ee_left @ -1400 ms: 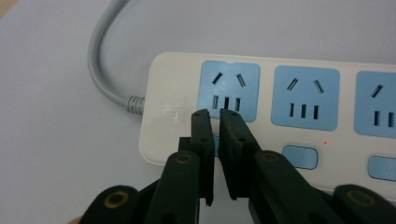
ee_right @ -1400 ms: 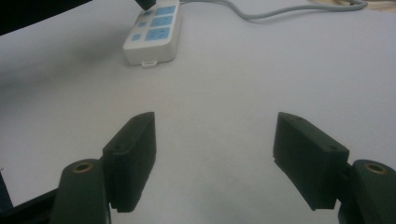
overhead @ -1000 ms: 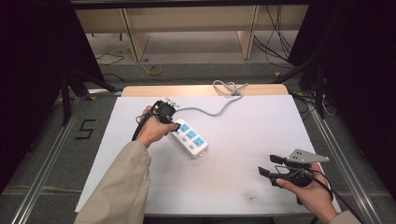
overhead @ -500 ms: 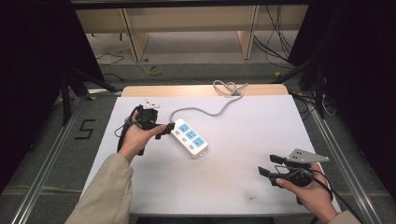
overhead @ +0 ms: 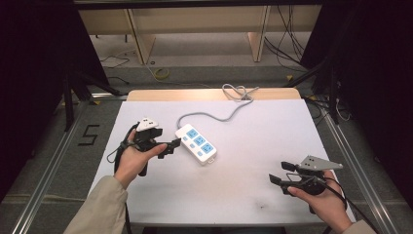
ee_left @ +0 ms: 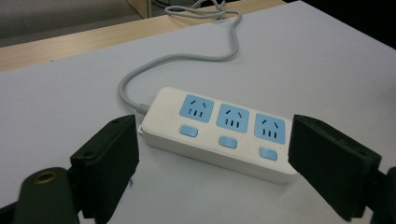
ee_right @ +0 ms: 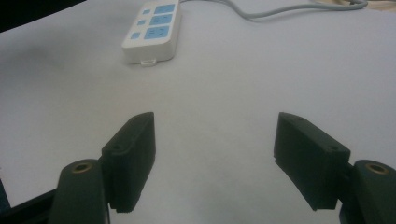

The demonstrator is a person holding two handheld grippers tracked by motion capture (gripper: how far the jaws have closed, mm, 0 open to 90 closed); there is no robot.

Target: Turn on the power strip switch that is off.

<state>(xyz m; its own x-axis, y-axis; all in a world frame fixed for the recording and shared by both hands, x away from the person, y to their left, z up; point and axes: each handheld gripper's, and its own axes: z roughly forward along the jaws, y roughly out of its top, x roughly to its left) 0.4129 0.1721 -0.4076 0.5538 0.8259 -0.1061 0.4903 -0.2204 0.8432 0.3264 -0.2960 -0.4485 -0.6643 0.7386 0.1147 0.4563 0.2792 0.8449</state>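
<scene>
The white counter (overhead: pixel 253 146) carries a white power strip (overhead: pixel 196 143) with blue sockets, lying left of centre, its grey cord (overhead: pixel 214 116) running to the far edge. The left gripper (overhead: pixel 165 146), which sat over the strip's cord end a second ago, has pulled back to the strip's left side, so the strip seems released or not yet taken. Its fingers (ee_left: pixel 109 163) stand wide apart, holding nothing. The right gripper (overhead: pixel 280 174), unmoved near the right corner, is likewise spread and empty.
</scene>
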